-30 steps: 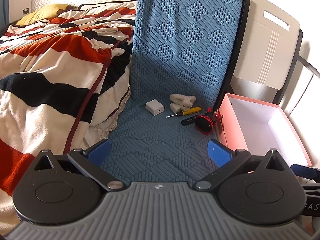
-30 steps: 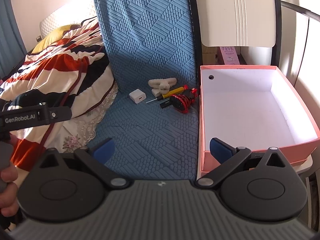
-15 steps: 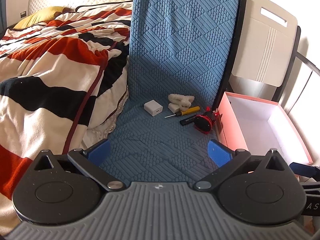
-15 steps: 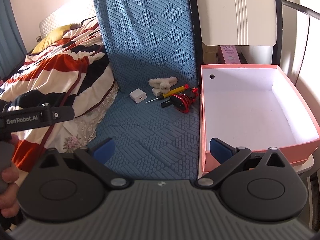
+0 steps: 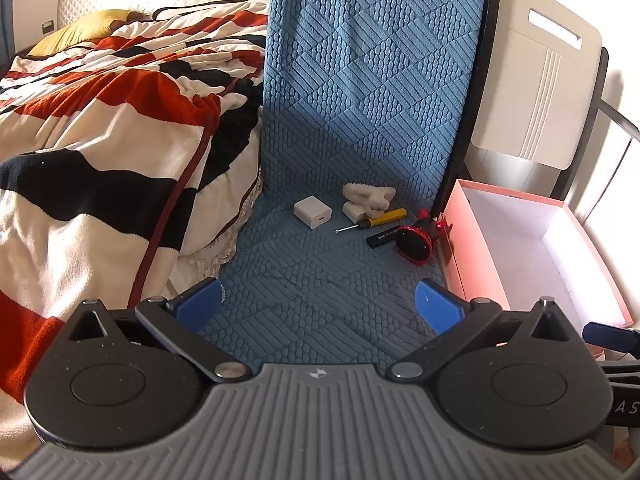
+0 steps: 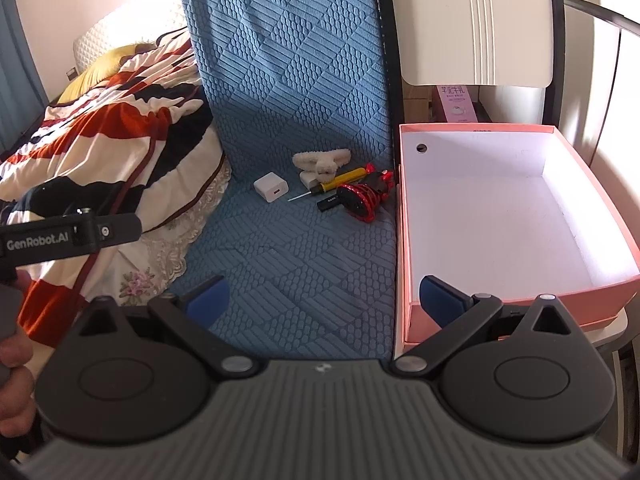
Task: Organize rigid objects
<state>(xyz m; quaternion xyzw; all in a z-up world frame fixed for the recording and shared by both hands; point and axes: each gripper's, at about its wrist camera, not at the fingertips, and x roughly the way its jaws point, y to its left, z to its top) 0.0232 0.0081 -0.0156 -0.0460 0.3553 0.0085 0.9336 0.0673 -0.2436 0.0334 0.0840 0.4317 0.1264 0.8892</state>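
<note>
On the blue quilted mat [image 5: 320, 272] lie a white charger cube [image 5: 312, 213] [image 6: 271, 187], a fluffy white clip [image 5: 368, 196] [image 6: 320, 162], a yellow-handled screwdriver [image 5: 380, 218] [image 6: 340, 181], a black USB stick [image 5: 382, 237] [image 6: 329, 202] and a red round gadget [image 5: 416, 242] [image 6: 362, 200]. An empty pink box [image 5: 520, 248] [image 6: 500, 216] stands to their right. My left gripper [image 5: 318, 306] hangs open, well short of the objects. My right gripper [image 6: 324, 298] is open too, its right finger over the box's near left corner.
A striped red, black and cream blanket [image 5: 100, 152] covers the bed on the left. The mat's upright back [image 5: 372, 60] rises behind the objects. A white folding chair back [image 5: 536, 92] stands behind the box. The left gripper's handle and a hand [image 6: 12, 360] show at the right view's left edge.
Both grippers have crept slightly forward toward the objects. Both stay open and nothing on the mat has moved.
</note>
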